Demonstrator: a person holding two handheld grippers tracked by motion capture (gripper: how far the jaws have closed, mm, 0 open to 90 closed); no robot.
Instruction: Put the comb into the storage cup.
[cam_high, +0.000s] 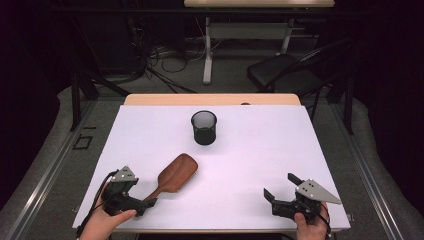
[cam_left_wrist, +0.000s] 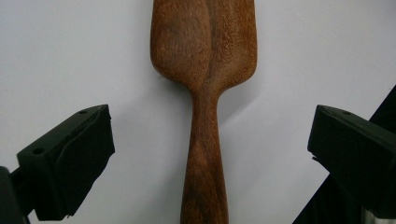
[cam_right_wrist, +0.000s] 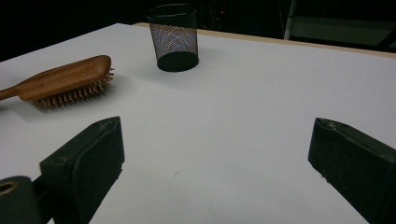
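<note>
Item: wooden paddle hairbrush (cam_high: 175, 175). Lying bristles-down on the white table cover (cam_high: 260, 150), near left of centre, head pointing far-right, handle running back toward the near-left corner. Bristles visible along the underside in the right gripper view (cam_right_wrist: 70, 79).

Item: black mesh cup (cam_high: 204, 127). Upright, far of centre, well apart from the brush; appears empty, as far as the mesh allows telling.

Item: left gripper (cam_high: 147, 202). Held in the person's left hand (cam_high: 107, 220) at the near-left edge. Jaws spread wide, one on either side of the brush handle (cam_left_wrist: 205, 158), neither pad touching the wood in the left gripper view. Handle centred in the gap.

Item: right gripper (cam_high: 279, 187). Held in the right hand (cam_high: 310, 227) at the near-right edge. Jaws likewise apart, holding nothing, aimed across bare cover toward the cup (cam_right_wrist: 175, 39).

Step in hand, as judged: approach finished, grasp of the handle not yet made; brush resting on the table.

Next move, as judged: closing squarely on the handle, low enough for a firm grip on the tapering wood, then lifting and tipping upright, probably for the cup. Narrow rim, light cup: likely to tip or slide if nudged.
</note>
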